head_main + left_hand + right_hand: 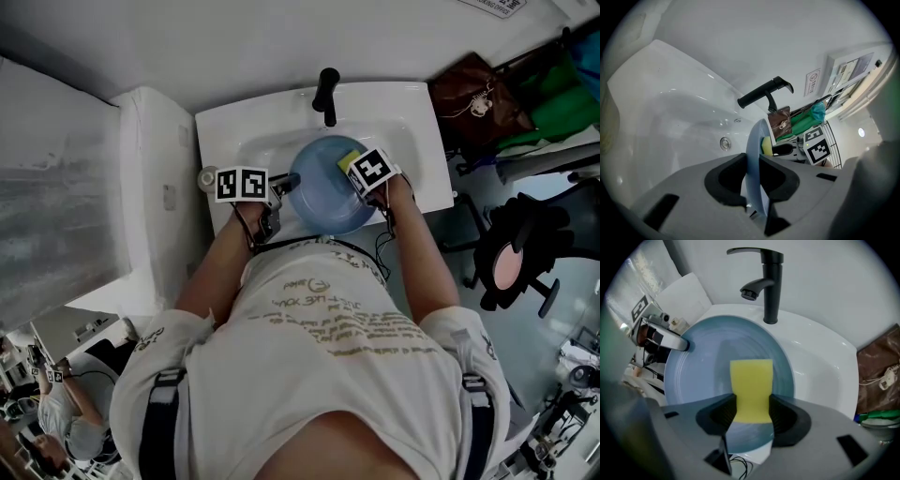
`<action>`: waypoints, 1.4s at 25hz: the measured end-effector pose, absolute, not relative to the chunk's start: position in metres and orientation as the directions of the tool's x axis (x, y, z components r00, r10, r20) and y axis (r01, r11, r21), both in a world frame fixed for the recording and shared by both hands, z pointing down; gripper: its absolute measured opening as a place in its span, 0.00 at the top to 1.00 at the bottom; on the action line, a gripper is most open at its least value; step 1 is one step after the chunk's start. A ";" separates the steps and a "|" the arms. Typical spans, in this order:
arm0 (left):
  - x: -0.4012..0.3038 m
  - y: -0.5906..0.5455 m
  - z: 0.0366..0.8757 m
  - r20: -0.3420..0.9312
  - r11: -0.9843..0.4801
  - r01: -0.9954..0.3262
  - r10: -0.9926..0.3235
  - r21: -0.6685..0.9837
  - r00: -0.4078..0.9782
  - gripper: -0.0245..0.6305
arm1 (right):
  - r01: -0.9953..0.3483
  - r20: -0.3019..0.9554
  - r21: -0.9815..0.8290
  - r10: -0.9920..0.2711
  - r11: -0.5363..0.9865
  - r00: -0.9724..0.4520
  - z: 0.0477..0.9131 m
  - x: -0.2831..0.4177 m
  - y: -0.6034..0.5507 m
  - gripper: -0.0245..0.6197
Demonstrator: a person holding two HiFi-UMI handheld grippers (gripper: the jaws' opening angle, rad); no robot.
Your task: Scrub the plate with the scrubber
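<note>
Two grips: L tongs (751, 182) clamp round glossy blue plate (698, 366); R tongs (751, 412) pinch yellow spongy scrubber (750, 380).

Seen from above, the person leans forward with both bare forearms stretched out side by side, a gripper in each hand, marker cubes facing up. The left gripper (284, 185) points forward and somewhat downward, its jaws drawn close together and clamped on the rim of the blue plate (755, 152), which stands edge-on between them. The right gripper (354, 172) points steeply downward, its jaws closed on the two sides of the yellow scrubber (751, 386), which sticks out past the fingertips over the plate's face.
</note>
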State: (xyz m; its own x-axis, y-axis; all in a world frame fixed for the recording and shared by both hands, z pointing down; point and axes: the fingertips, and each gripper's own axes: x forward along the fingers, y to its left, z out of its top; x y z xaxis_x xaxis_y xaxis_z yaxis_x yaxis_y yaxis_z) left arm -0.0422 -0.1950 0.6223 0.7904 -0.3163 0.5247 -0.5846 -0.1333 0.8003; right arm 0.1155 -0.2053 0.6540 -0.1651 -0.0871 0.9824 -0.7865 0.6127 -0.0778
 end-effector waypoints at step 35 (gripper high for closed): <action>-0.049 -0.205 0.623 0.539 -0.127 -0.606 -0.340 0.785 0.770 0.87 | -0.686 0.968 -0.232 0.091 0.690 -0.236 0.661 0.077 -0.134 0.63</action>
